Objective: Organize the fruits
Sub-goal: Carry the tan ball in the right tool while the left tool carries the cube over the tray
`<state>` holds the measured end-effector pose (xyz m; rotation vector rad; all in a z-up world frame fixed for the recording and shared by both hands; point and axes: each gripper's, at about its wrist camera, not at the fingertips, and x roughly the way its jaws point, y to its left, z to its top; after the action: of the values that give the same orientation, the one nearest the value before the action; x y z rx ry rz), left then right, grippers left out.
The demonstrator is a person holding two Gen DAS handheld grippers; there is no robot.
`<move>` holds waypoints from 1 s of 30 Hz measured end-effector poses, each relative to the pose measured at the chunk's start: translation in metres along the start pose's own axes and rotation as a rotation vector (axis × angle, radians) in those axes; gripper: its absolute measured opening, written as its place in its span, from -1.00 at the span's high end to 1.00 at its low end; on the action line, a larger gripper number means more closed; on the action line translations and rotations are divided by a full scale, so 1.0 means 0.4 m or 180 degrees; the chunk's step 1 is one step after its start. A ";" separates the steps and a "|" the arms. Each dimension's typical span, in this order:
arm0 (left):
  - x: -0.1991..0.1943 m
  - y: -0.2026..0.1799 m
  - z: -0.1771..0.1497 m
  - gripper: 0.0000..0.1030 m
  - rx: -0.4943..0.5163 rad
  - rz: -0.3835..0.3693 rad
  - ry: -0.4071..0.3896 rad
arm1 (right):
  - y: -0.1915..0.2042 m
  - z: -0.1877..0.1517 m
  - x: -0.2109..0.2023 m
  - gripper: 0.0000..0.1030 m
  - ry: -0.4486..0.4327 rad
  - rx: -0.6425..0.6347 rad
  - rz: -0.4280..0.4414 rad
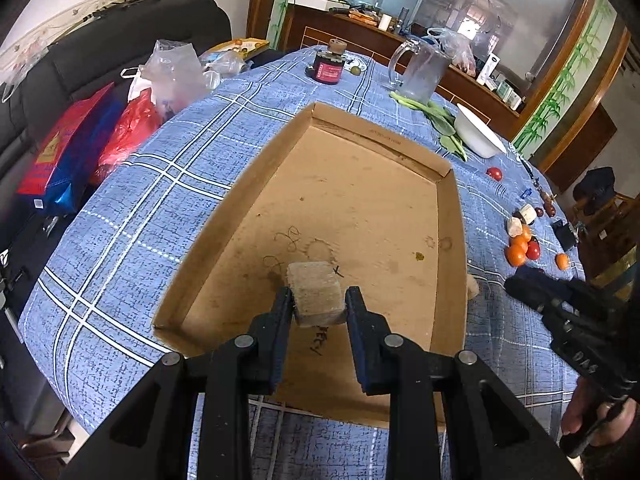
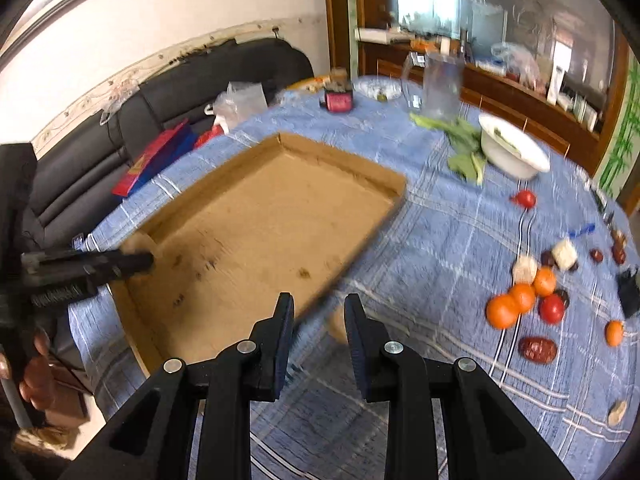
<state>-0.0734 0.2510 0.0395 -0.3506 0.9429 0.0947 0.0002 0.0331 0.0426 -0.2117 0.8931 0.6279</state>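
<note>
- Our left gripper (image 1: 319, 300) has its jaws clamped on a pale beige block (image 1: 316, 298), one pad pressed to each side, holding it over the near end of the cardboard tray (image 1: 208, 240).
- Our right gripper (image 2: 319, 306) has its jaws drawn nearly together; a pale, blurred object (image 2: 338, 326) sits between its tips, just outside the tray's right wall, and we cannot tell whether the pads press on it or what it is.
- The tray lies on the table (image 1: 132, 200), which wears a blue checked cloth; apart from stains and pen scribbles its floor is bare under the held block.
- The fruit sits well to the right of the tray: a cluster of oranges (image 2: 520, 300) with a red tomato (image 2: 552, 308) touching them, another orange (image 2: 614, 333) a little apart, a dark red date (image 2: 538, 349) in front, and a lone tomato (image 2: 526, 199) farther back.
- Two pale chunks (image 2: 525, 269) lie just behind the oranges.
- Farther back stand a white bowl (image 2: 514, 154) beside green leaves (image 2: 464, 148), a clear pitcher (image 2: 442, 86) and a red-labelled jar (image 2: 339, 98).
</note>
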 end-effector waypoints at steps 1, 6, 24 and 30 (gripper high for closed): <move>-0.007 -0.002 0.000 0.49 -0.0007 -0.0028 -0.0017 | -0.011 -0.015 0.001 0.44 0.0013 -0.0008 -0.0027; -0.025 -0.032 -0.004 0.49 0.0037 -0.0157 -0.0036 | -0.040 -0.070 0.045 0.44 0.0207 -0.0087 0.0100; -0.016 -0.109 -0.022 0.49 0.0089 -0.0250 0.0060 | -0.042 -0.037 0.167 0.40 0.0325 -0.0116 0.0213; -0.010 -0.117 -0.025 0.49 0.0091 -0.0247 0.0081 | -0.036 -0.024 0.184 0.33 0.0318 -0.0226 0.0170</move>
<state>-0.0727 0.2040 0.0493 -0.3623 0.9539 0.0058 0.0365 0.0484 -0.0221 -0.2857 0.9760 0.7042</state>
